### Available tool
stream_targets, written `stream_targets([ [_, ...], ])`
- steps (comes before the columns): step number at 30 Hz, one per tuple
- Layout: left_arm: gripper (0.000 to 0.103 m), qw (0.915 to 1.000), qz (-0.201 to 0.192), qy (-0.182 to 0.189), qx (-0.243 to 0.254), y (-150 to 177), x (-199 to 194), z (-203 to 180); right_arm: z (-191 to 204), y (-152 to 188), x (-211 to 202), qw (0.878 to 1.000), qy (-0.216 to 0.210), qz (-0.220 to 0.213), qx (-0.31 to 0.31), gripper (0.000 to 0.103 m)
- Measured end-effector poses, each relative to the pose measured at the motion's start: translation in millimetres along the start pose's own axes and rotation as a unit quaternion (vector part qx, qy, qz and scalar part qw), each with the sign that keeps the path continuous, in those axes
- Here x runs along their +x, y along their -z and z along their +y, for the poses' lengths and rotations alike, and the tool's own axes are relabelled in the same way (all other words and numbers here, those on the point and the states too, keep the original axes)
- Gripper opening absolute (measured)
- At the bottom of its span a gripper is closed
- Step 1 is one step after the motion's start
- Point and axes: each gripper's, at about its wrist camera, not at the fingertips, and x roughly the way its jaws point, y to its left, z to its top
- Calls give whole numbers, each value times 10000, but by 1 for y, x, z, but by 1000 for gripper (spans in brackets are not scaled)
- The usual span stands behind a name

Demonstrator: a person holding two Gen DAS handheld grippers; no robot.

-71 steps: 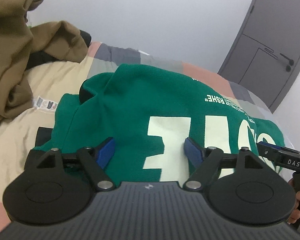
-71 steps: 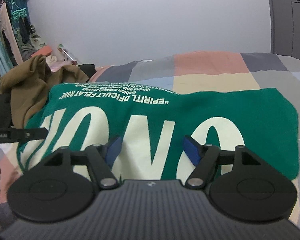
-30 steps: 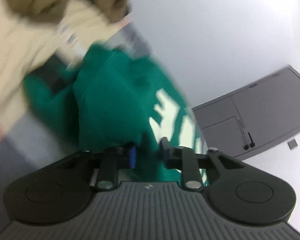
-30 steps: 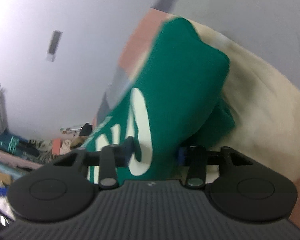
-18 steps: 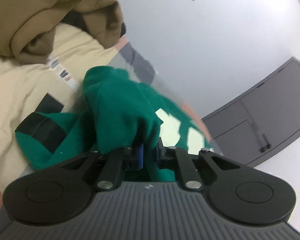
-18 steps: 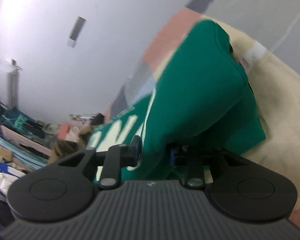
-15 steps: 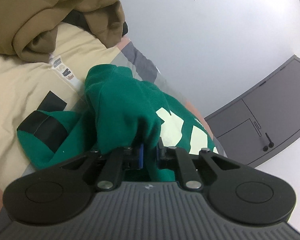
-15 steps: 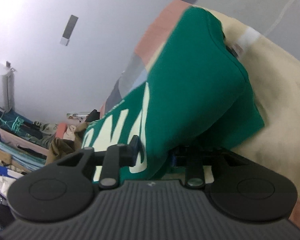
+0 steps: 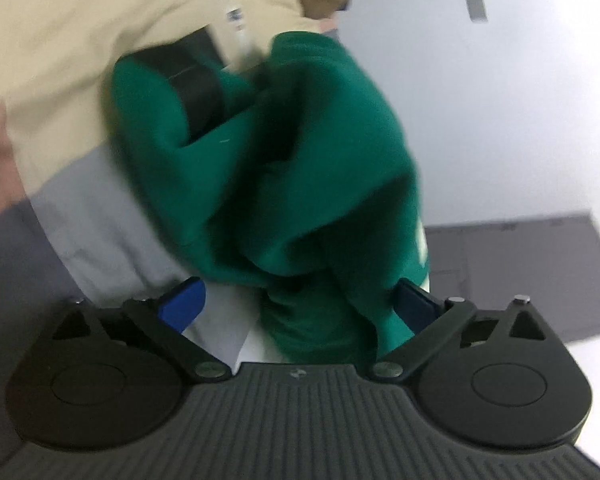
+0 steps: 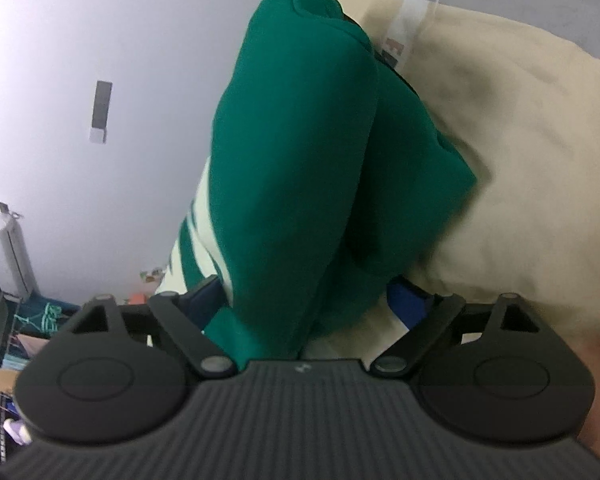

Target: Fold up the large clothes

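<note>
While both my grippers spread, jaws opening: left gripper (image 9: 296,304), green sweatshirt (image 9: 300,168) bunched between its pads, unpinched. Right gripper (image 10: 308,300), same sweatshirt (image 10: 296,168) fold between pads, loose. Sweatshirt lies heaped on cream cloth (image 10: 520,168) over the bed.

Cream garment (image 10: 512,168), patchwork bedcover (image 9: 96,236), grey door (image 9: 520,276), white wall (image 10: 100,32).

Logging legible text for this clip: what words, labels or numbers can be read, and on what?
None can be read.
Sweatshirt: only slivers of its pale print show, no whole letter.
Strip label on the beige cloth: red and dark marks, unreadable.
Same label in the left view: blurred.
</note>
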Motion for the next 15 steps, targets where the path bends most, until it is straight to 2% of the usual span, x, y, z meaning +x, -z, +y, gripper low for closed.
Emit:
stream_targets([
  [2,103,9996,-48,116,-244,-1,7,9,-4,-1,4,9998,-81,-98,120,96],
  [8,103,9977,-389,371,-423,-8,15,14,-8,6,6,9993,-37,-380,17,97],
  [15,103,9890,-745,1171,-501,-17,14,13,-5,9,9,9986,58,-486,-184,95],
])
